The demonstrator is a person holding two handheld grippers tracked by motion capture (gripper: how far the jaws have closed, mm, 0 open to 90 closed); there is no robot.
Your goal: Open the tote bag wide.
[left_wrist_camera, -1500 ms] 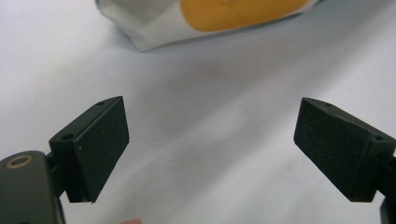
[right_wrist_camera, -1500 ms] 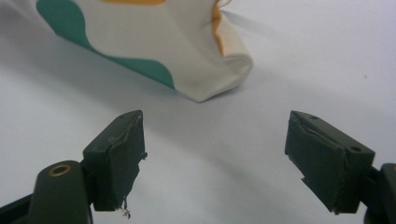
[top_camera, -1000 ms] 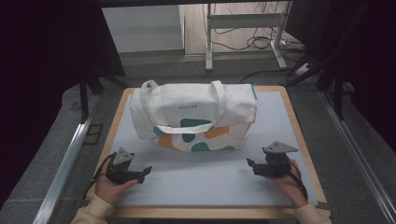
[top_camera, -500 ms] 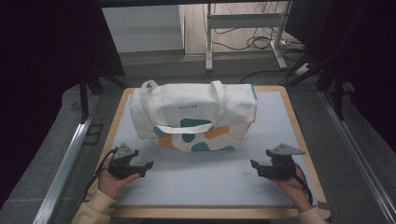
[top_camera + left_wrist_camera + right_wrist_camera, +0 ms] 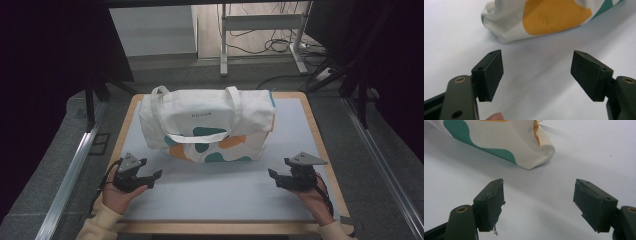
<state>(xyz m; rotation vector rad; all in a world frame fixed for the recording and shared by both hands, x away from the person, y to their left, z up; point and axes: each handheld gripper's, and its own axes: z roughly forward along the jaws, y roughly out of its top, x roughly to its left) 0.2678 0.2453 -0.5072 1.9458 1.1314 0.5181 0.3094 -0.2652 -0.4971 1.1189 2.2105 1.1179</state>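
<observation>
Both jaws gape wide and empty: the left hand-held gripper (image 5: 150,177) and right hand-held gripper (image 5: 274,176) flank the tote bag (image 5: 207,125), lying just ahead of them on the desk (image 5: 210,195).

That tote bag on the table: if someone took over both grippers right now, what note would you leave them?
Left gripper: open, empty, low over the mat, aimed at the bag's near left corner.
Right gripper: open, empty, low over the mat, aimed at the bag's near right corner; its pads look frayed.
Bag: lies on its side mid-table beyond both grippers, handles draped over its upper side, touched by neither gripper.
Done: nothing shows as handled.
Left: probably reach forward and grip the bag; all handling remains.
</observation>
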